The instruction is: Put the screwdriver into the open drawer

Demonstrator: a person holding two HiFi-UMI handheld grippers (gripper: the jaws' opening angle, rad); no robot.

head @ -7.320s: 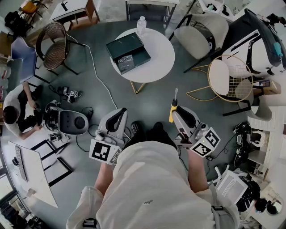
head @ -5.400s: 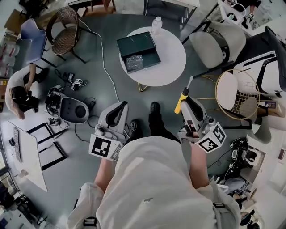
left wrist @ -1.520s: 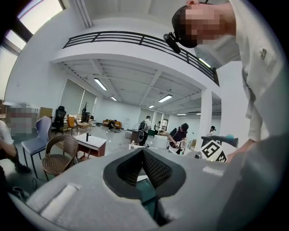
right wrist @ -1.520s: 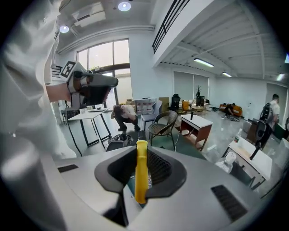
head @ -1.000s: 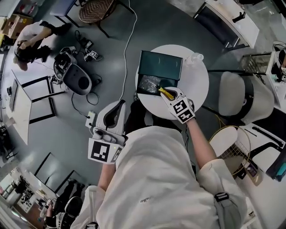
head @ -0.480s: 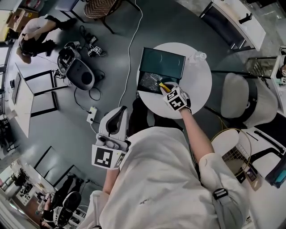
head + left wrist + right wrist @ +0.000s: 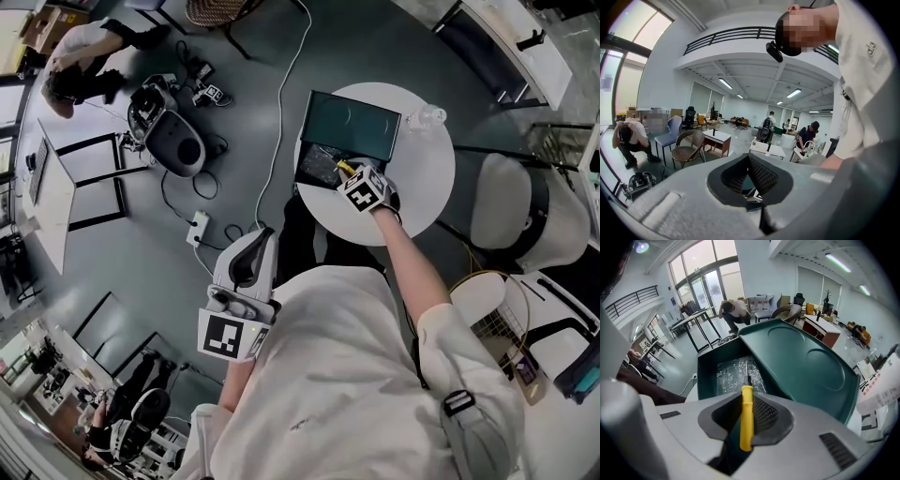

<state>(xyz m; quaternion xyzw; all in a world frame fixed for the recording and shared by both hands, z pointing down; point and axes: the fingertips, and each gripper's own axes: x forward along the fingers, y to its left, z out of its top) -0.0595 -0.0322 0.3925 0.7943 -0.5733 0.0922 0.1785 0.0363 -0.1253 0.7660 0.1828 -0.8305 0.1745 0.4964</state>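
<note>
The right gripper point(image 7: 748, 400) clamps the yellow-handled metal screwdriver point(image 7: 746, 425), its tip pointing down over the foil-lined open dark green drawer point(image 7: 708, 369) on the round white table point(image 7: 422, 192). The left gripper point(image 7: 749, 161) hangs well apart, jaws together on nothing.

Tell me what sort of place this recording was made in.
Probably a large open-plan office or lab: desks and a wicker chair standing about, overhead strip lights, and a railed mezzanine above.
</note>
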